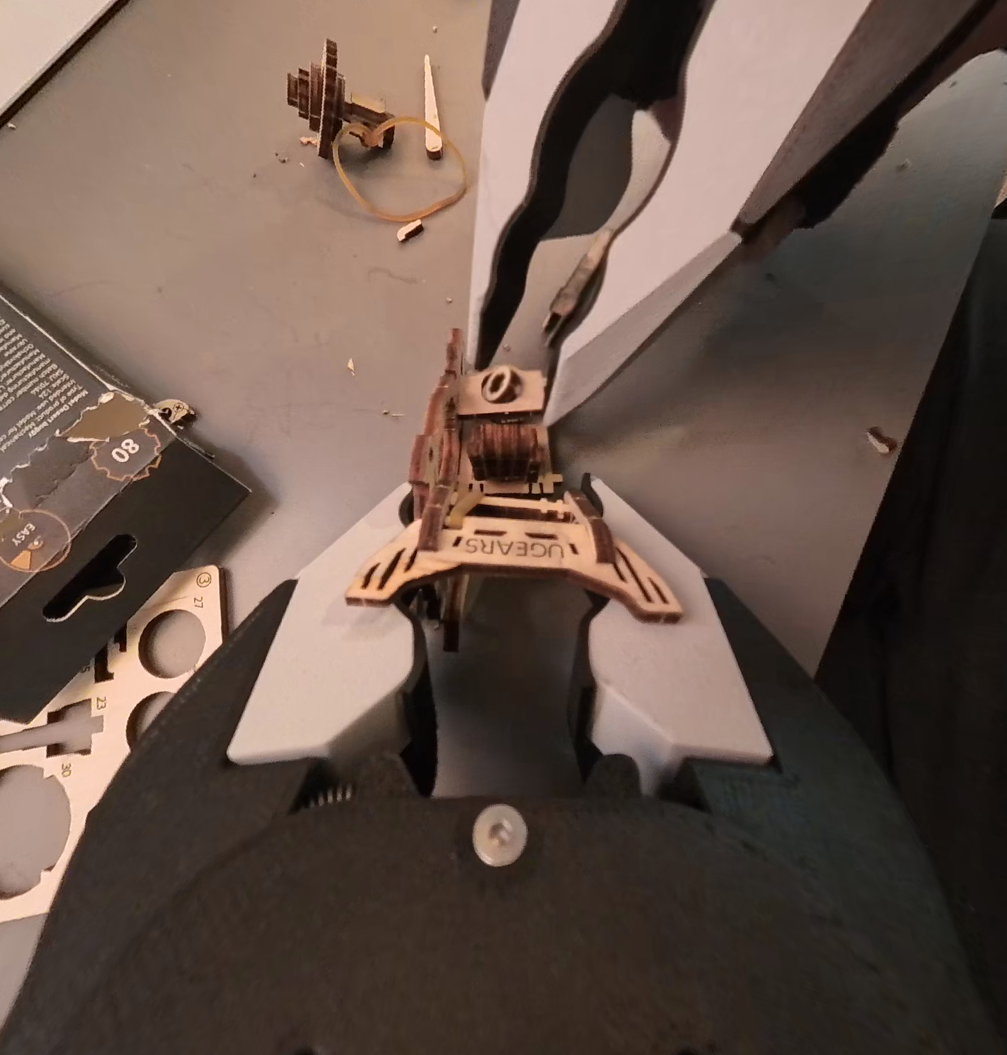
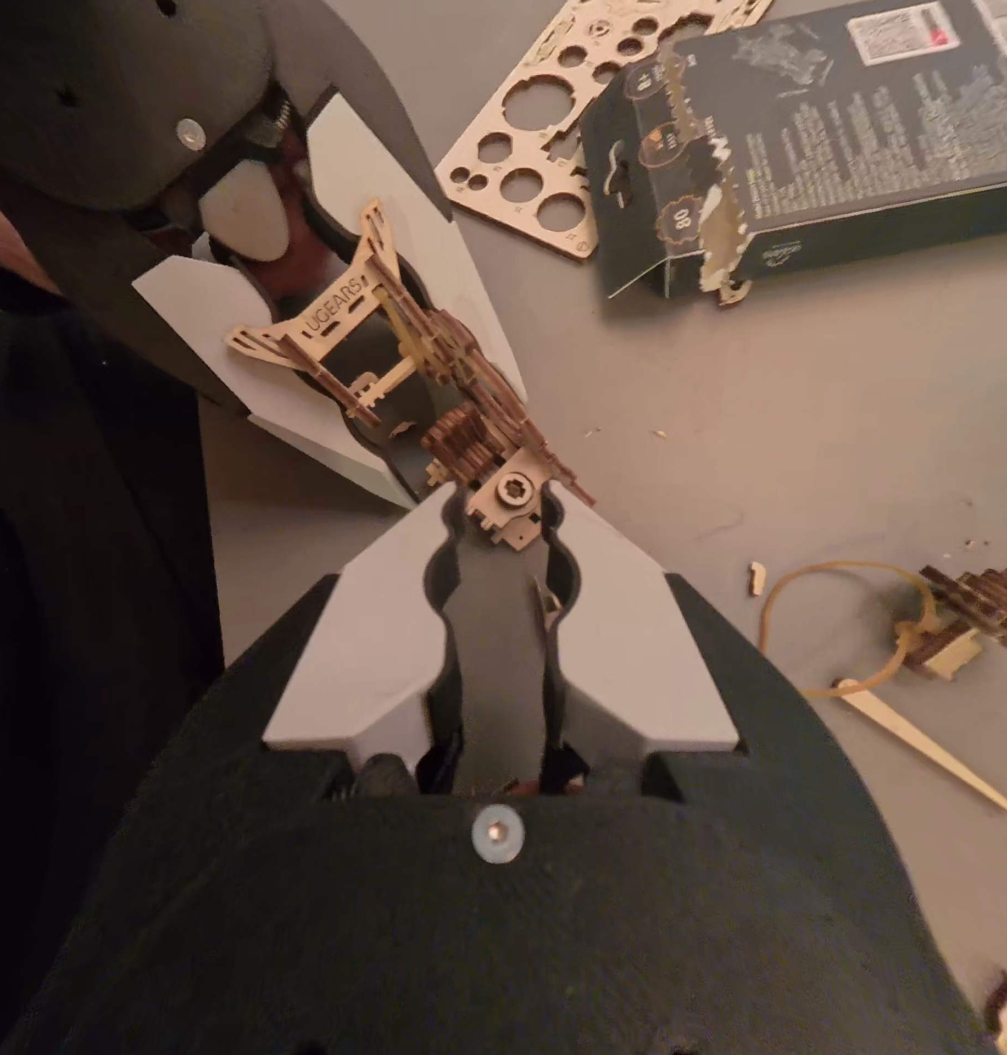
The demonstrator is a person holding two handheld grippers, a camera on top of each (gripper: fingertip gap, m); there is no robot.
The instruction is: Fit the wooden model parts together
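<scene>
Wooden model (image 1: 489, 502) between 2 opposed claws, left claw (image 1: 498, 502) and right claw (image 2: 504, 508) both clamped on it.

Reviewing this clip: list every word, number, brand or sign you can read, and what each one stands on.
I am not quoting any wording; these things bear it:
wooden model: one engraved word on its pale crossbar, legible.
dark box: printed paragraphs, round badges and white stickers, mostly blurred.
cut-out wooden sheet: small numbers beside the holes.

Dim, warm light with soft shadows; both wide-angle views bend at the edges and blur slightly.
</scene>
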